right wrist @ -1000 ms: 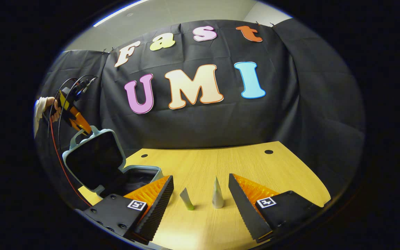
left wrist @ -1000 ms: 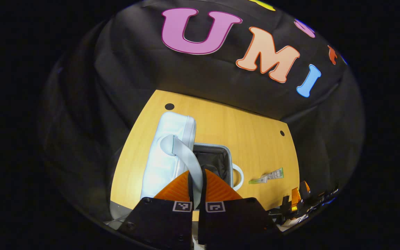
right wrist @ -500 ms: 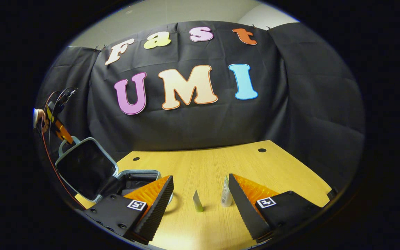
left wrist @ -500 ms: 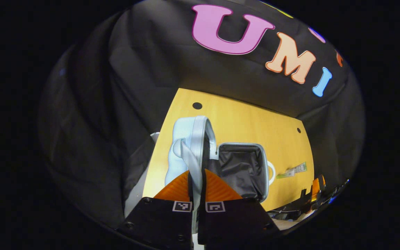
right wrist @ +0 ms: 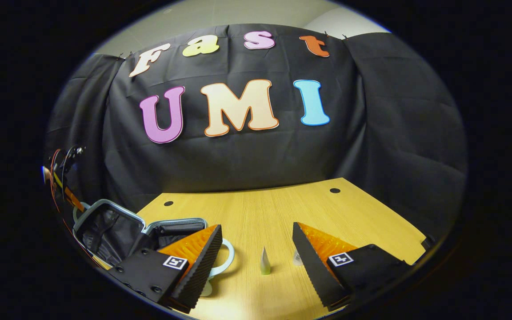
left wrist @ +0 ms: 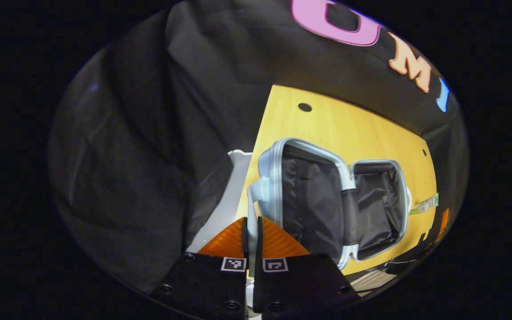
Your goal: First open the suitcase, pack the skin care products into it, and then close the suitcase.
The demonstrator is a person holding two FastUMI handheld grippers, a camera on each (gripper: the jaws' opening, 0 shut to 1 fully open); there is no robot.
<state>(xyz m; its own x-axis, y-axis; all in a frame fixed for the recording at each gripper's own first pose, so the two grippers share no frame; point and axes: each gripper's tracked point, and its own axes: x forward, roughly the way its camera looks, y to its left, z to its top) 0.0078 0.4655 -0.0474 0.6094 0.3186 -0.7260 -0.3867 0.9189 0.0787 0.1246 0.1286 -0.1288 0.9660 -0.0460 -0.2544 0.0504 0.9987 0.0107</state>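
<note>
The pale grey suitcase lies open on the wooden table [right wrist: 278, 206]. In the left gripper view its black-lined lid [left wrist: 309, 200] leans far back beside the base [left wrist: 378, 209]. My left gripper [left wrist: 252, 224] is shut on the lid's grey handle [left wrist: 251, 200]. The right gripper view has the lid [right wrist: 107, 231] low at the left, with the left gripper [right wrist: 67, 195] at its top edge. My right gripper [right wrist: 256, 226] stands open above the table. A green-capped tube [right wrist: 264, 266] lies between its fingers. A second tube [right wrist: 297, 258] is half hidden behind the right-hand finger [right wrist: 318, 258].
The base's loop handle [right wrist: 226, 258] pokes out toward the tubes. Black cloth walls close the table's far and left sides. The table's left edge [left wrist: 256, 146] runs just beside the lid. Bare wood stretches behind the tubes toward two cable holes [right wrist: 335, 190].
The left gripper has swung the lid back and down to the left, from upright to wide open. The right gripper has shifted a little, so the tubes sit lower between its fingers.
</note>
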